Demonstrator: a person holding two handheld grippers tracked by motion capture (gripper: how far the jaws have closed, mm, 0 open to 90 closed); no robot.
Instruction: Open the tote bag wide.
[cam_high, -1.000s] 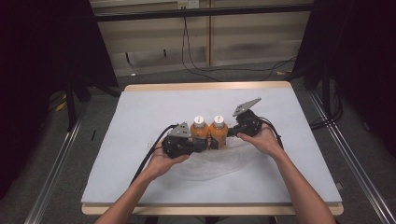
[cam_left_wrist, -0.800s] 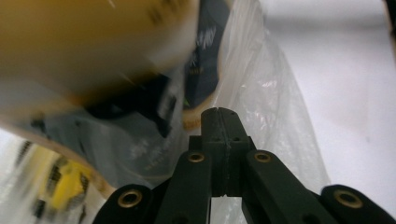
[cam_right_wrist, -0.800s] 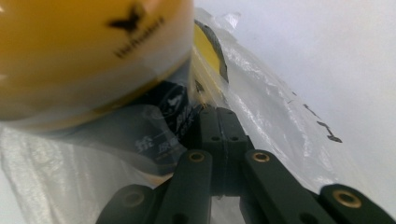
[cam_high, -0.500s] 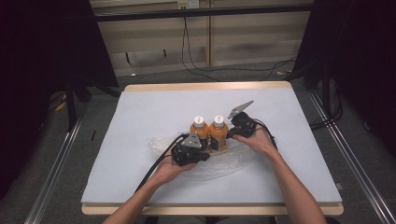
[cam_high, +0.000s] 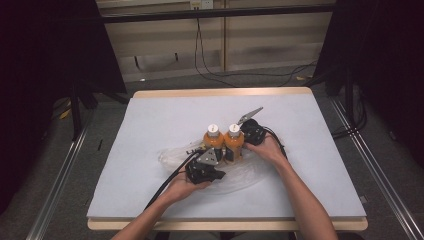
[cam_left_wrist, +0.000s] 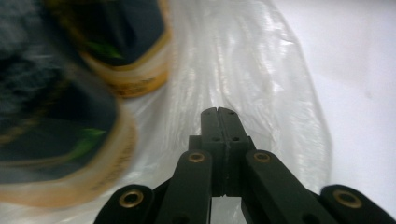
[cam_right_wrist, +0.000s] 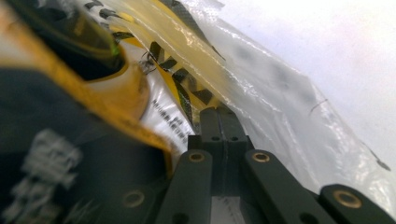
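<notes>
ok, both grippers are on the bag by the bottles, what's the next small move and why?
Probably lift the clear plastic bag edge up around the two orange bottles. Both the left gripper and right gripper look shut on bag film, and the bottles stand on it.

Two orange bottles, white caps, dark labels, upright, touching side by side, mid tabletop. Clear plastic bag crumpled flat around bottle bases, spreading toward near edge.

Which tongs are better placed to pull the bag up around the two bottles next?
Probably the left tongs: shut over loose bag film, bottles beside. The right tongs crowd a bottle.
</notes>
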